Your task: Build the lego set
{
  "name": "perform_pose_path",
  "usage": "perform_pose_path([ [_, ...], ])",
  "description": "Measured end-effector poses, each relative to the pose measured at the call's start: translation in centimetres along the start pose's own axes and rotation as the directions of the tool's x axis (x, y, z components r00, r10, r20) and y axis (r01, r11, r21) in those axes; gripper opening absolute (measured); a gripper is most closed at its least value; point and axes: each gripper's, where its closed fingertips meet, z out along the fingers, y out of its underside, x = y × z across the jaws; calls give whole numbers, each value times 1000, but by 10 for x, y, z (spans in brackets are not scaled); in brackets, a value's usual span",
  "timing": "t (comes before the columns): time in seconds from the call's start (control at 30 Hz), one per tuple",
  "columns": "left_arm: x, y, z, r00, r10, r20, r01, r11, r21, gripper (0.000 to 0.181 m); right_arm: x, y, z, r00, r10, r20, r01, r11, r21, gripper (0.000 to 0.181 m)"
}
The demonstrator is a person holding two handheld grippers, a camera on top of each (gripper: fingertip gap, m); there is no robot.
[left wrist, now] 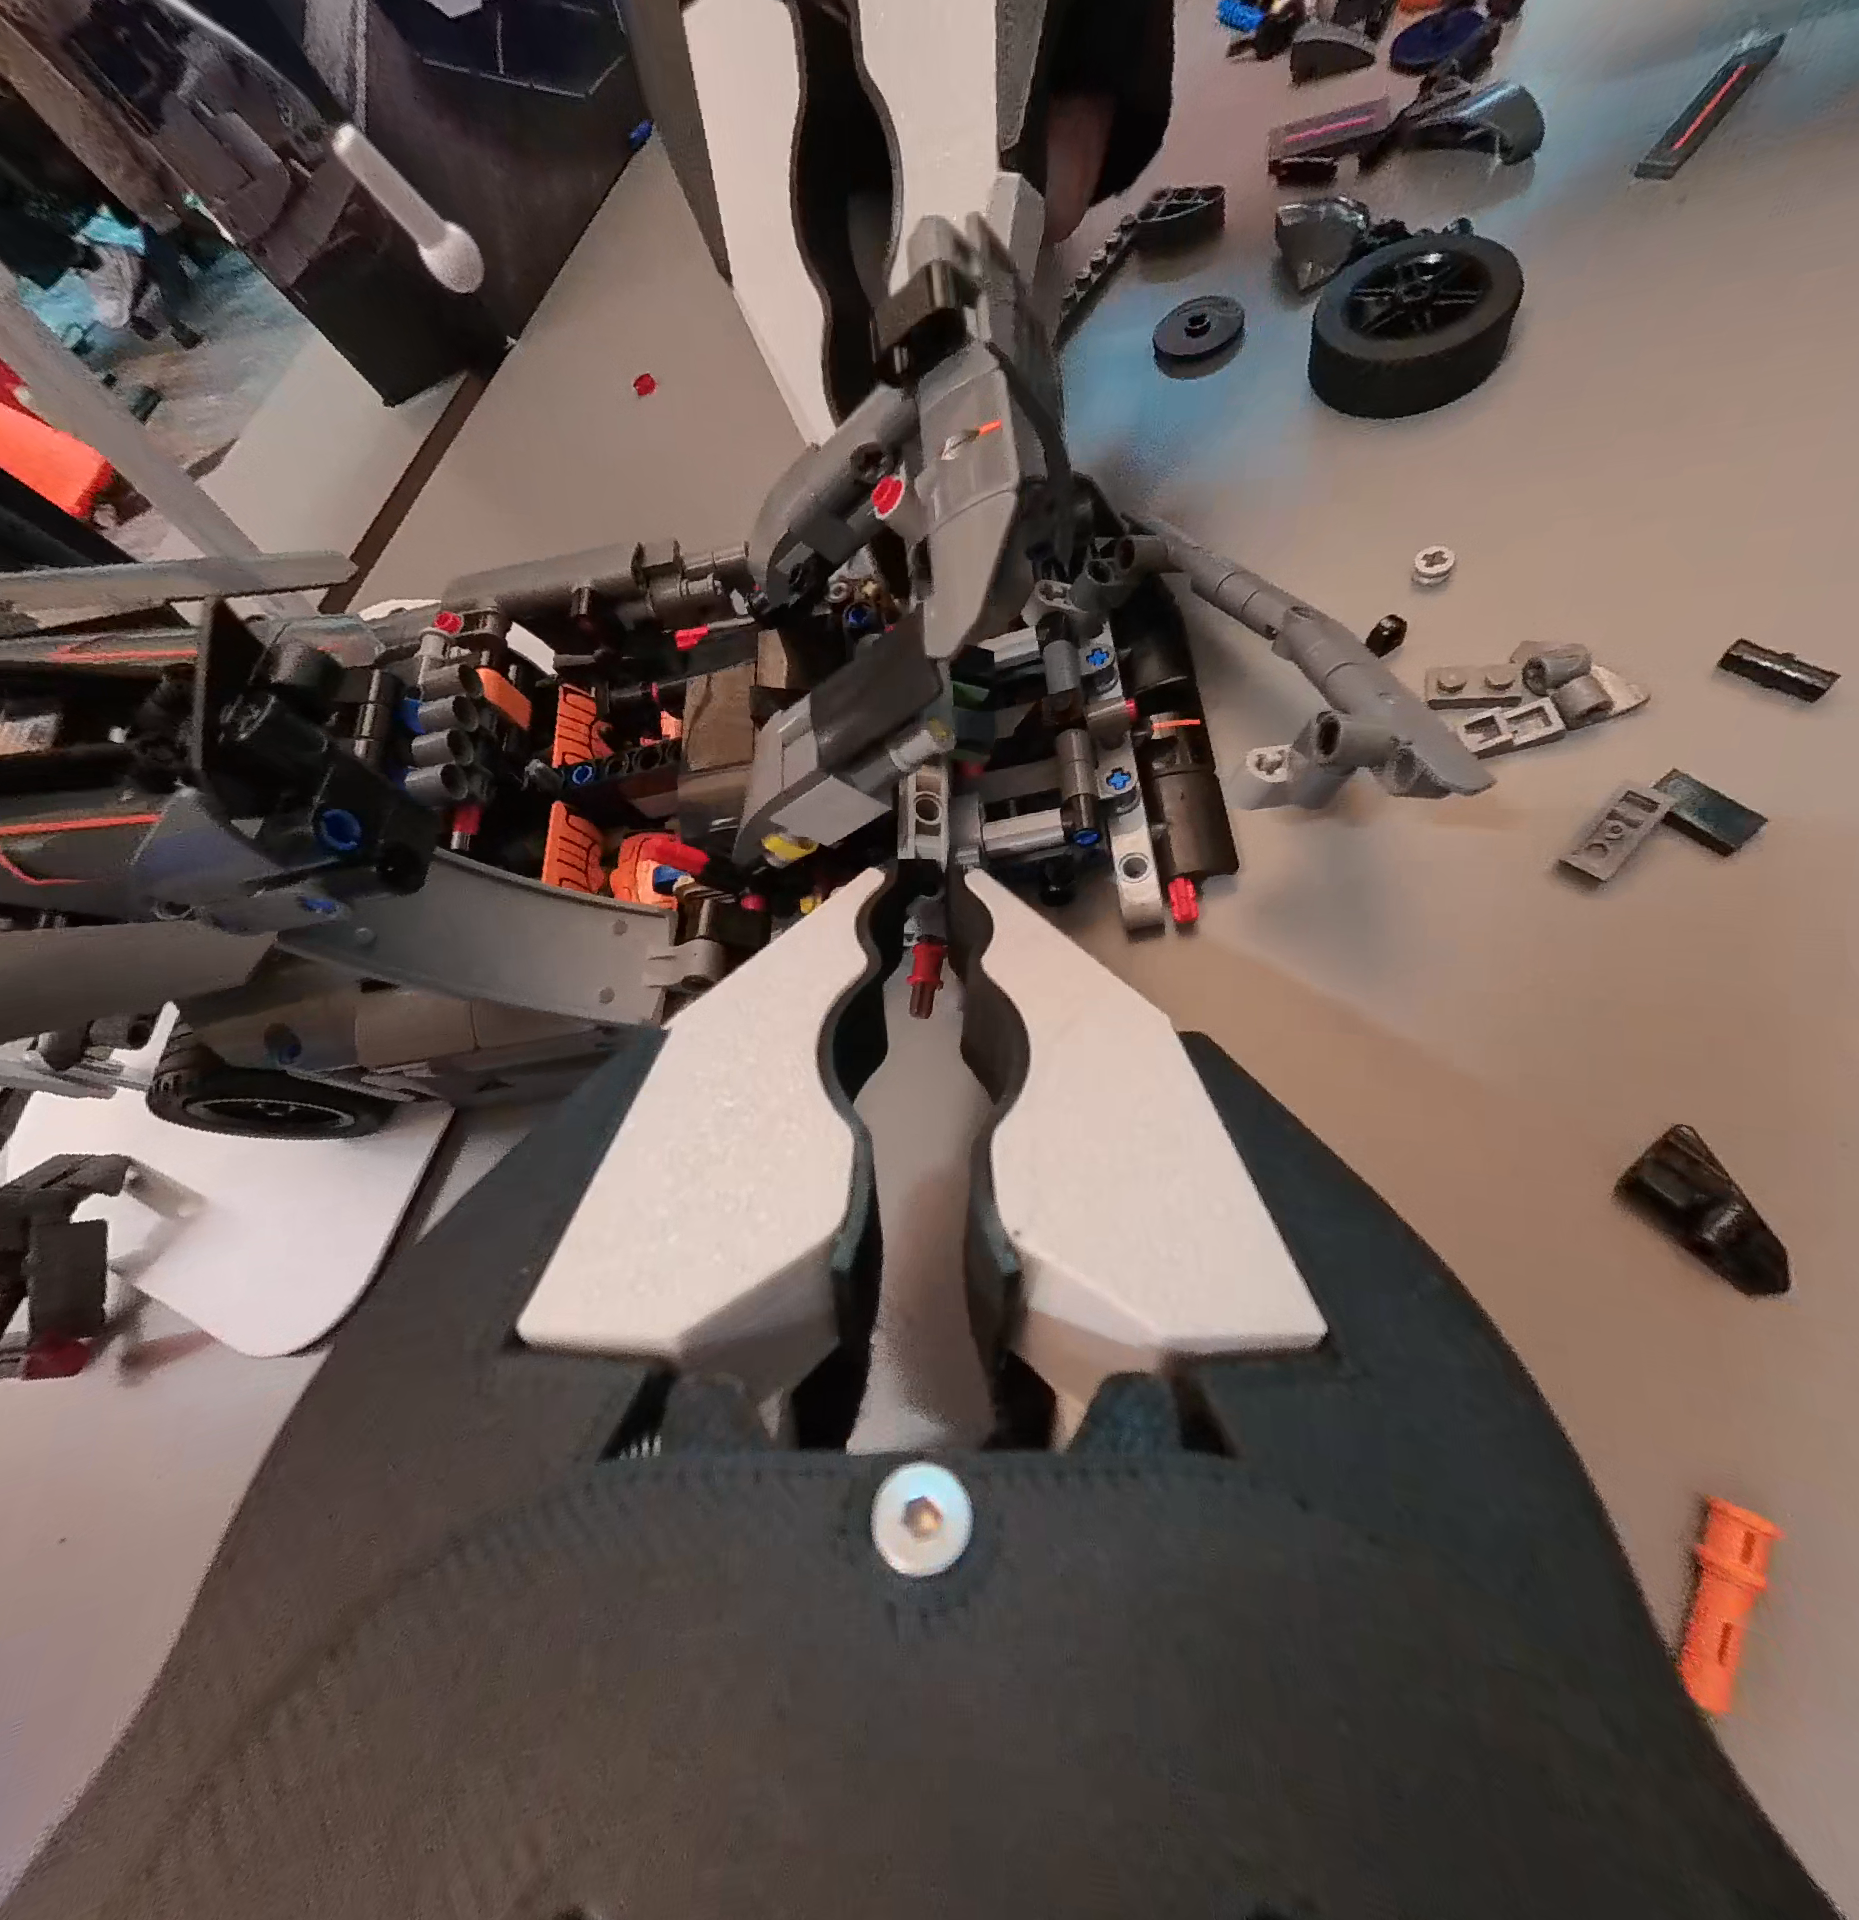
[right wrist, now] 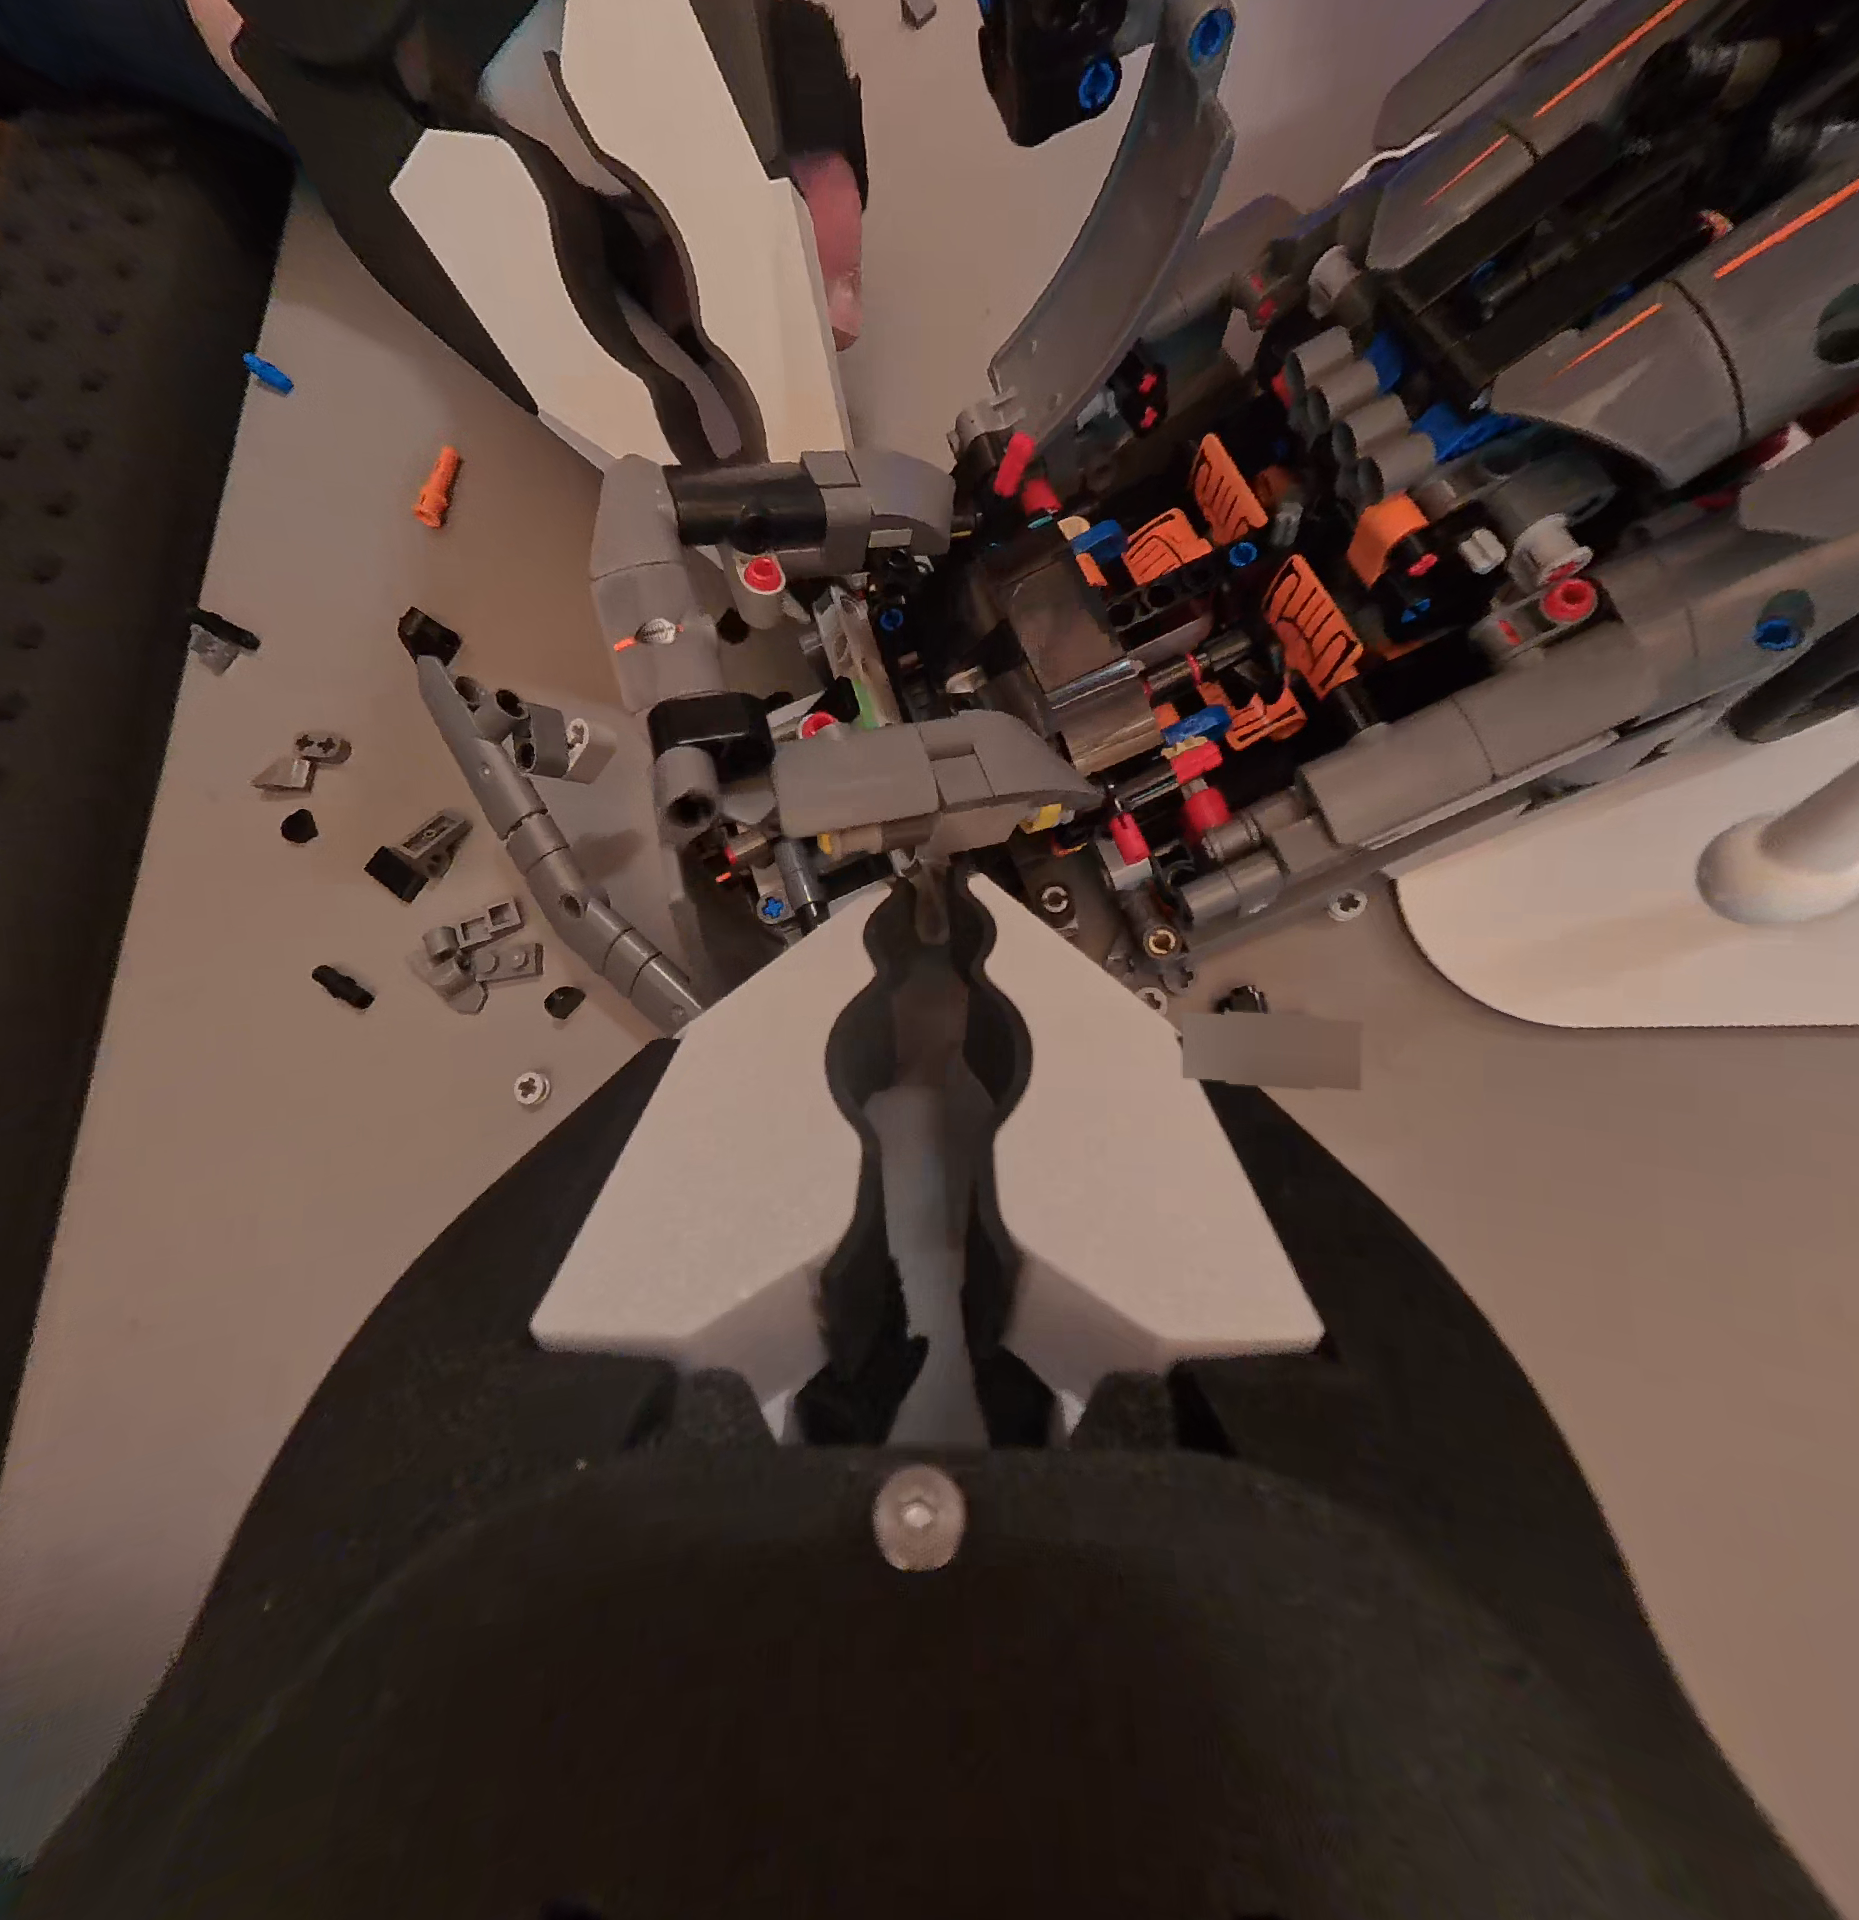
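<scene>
Left tongs (left wrist: pixel 920 883): sitting nearest the lens, black body with white fingers drawn close together, pinching a light grey beam at the near edge of the lego car; a dark red pin (left wrist: pixel 925 977) is showing in the narrow gap between the fingers.
Right tongs (right wrist: pixel 930 894): likewise nearly pressed together, tips nipping a thin dark piece on the car's near side; which piece it is, I cannot tell.
Lego car (left wrist: pixel 613 727): lying on the counter, half built, dark grey shell with orange stripes, its open middle showing orange seats (right wrist: pixel 1309 613), blue and red pins and black beams.
Grey panel assembly (left wrist: pixel 946 488): standing up from the car's middle, tilted, with the right tongs reaching it from the far side in the left wrist view.
Curved grey arch (left wrist: pixel 489 935): running along the car's side, just beside the left tongs.
Loose wheel (left wrist: pixel 1418 322): resting on the counter well apart from the car, a black disc (left wrist: pixel 1198 327) near it.
Segmented grey strip (right wrist: pixel 551 862): lying on the counter beside the car, small grey and black pieces scattered around it.
Orange pin (left wrist: pixel 1725 1621): lying alone on the counter, to the right of the left tongs' body.
Counter (left wrist: pixel 1424 1039): pale grey, carrying everything.
White sheet (right wrist: pixel 1631 956): lying under part of the car.
</scene>
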Motion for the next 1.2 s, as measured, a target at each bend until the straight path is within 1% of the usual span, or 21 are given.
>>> perform_pose_path([
  [0.1, -1, 0, 1, 1000, -19, -1, 19, 1000, -6, 6, -2, 1, 3, 999, 9, 35, -7, 999, -43, 0],
  [0.17, -3, 1, 1, 1000, -27, 4, 27, 1000, -12, 6, 1, 0, 3, 1000, -4, 22, 5, 999, -52, 0],
  [0.27, -5, 2, 3, 1000, -1, 27, 1, 1000, -16, 6, 4, -3, 0, 1000, -20, -2, 20, 999, -27, 0],
  [0.3, -5, 2, 3, 1000, -5, 25, 5, 1000, -15, 6, 6, -3, -1, 999, -26, -19, 26, 1000, -14, 1],
  [0.33, -5, 2, 3, 1000, -11, 22, 12, 1000, -15, 6, 9, -3, -3, 998, -34, -44, 34, 999, -3, 7],
  [0.4, -5, 2, 3, 1000, -18, 18, 18, 1000, -14, 6, 11, 0, -8, 995, -69, -75, 70, 998, 1, 7],
  [0.53, -5, 1, 3, 999, -30, 14, 30, 999, -13, 6, 7, -1, -7, 990, -121, -72, 125, 991, 50, 11],
  [0.6, -6, 1, 3, 999, -36, 14, 36, 999, -14, 6, 6, -2, -3, 986, -148, -83, 152, 987, 51, 10],
  [0.67, -6, 1, 3, 999, -42, 10, 42, 999, -14, 6, 7, -4, -1, 983, -162, -90, 167, 984, 53, 1],
  [0.77, -6, 1, 3, 998, -60, 3, 60, 998, -13, 6, 8, -6, 0, 990, -120, -74, 126, 989, 72, 0],
  [0.87, -6, 0, 3, 999, -42, 14, 42, 999, -14, 6, 9, -7, -1, 993, -96, -70, 102, 991, 85, 0],
  [0.93, -6, 0, 3, 1000, -15, 26, 15, 1000, -13, 6, 9, -7, -1, 995, -78, -62, 83, 993, 82, 0],
  [1.07, -8, -1, 2, 992, 85, 90, -82, 996, -31, 6, 11, -8, 0, 996, -59, -61, 65, 994, 87, 0],
  [1.2, -9, -1, 2, 991, 91, 98, -88, 996, -34, 6, 12, -8, -1, 996, -55, -65, 60, 994, 92, 0],
])
